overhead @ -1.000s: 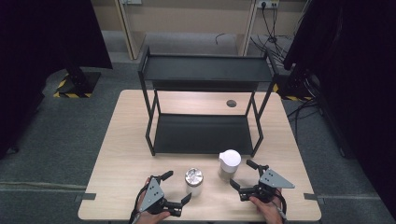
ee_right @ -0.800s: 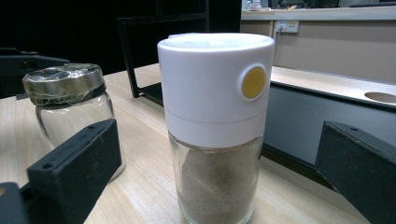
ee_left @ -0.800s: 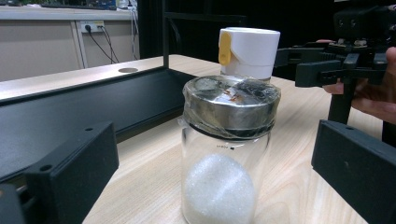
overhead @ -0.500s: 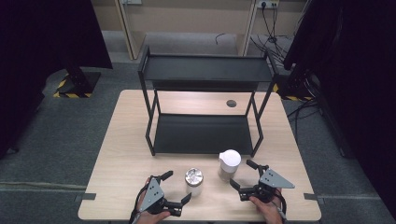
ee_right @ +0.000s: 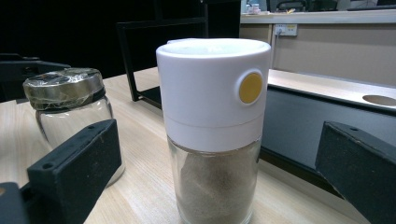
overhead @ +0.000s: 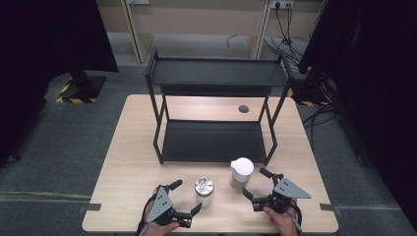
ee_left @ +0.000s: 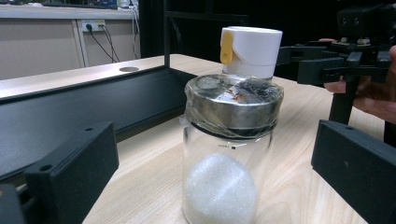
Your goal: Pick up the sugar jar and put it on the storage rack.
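At lower centre of the counter (overhead: 123, 162), the left gripper (overhead: 186, 201) and right gripper (overhead: 256, 184) are held with jaws apart, flanking a foil-capped jar (overhead: 203, 191) and white-lidded shaker (overhead: 241, 173).

A light wooden table (overhead: 133, 147) carries a black two-tier metal shelf rack (overhead: 216, 73) toward its far side. A round cable hole (overhead: 243, 108) sits in the tabletop behind the rack. On the floor at far left stands a black post base with yellow-black hazard tape (overhead: 74, 91). Wall sockets with cables (overhead: 280, 6) lie far right.
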The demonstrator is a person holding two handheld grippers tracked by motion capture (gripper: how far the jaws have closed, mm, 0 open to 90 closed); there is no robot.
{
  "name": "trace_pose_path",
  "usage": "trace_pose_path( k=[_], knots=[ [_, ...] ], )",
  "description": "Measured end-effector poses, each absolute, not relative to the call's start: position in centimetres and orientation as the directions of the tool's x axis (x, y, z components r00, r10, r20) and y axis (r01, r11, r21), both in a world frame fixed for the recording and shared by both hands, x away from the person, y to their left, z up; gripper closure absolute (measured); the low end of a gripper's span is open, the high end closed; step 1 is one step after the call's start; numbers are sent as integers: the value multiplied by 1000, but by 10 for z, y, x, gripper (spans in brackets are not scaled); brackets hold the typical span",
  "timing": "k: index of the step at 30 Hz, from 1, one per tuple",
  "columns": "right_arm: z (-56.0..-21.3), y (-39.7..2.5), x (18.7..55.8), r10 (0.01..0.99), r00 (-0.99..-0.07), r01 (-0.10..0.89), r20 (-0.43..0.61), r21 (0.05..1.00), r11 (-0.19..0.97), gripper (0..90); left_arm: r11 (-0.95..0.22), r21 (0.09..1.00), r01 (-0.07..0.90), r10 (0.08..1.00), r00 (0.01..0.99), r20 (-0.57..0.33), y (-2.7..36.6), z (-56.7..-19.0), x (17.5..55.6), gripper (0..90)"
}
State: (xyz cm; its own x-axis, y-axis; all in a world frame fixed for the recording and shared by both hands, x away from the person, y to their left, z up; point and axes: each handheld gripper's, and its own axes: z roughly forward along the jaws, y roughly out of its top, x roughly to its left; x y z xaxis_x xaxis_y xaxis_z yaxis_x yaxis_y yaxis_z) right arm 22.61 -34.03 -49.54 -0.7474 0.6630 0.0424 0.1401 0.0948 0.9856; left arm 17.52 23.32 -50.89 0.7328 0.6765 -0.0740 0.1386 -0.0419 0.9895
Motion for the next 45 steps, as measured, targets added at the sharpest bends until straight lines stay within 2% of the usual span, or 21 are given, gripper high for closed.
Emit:
trace_pose_path(
  k=[19, 45],
  knots=[
    [-496, -340, 227, 660, -750, 138, 42, 986, 95, 7, -39, 989, 142, 665, 742, -80, 226, -510, 178, 4],
    [-496, -340, 227, 657, -753, 135, 37, 986, 99, 7, -110, 982, 152, 652, 757, -44, 201, -503, 199, 44]
  ],
)
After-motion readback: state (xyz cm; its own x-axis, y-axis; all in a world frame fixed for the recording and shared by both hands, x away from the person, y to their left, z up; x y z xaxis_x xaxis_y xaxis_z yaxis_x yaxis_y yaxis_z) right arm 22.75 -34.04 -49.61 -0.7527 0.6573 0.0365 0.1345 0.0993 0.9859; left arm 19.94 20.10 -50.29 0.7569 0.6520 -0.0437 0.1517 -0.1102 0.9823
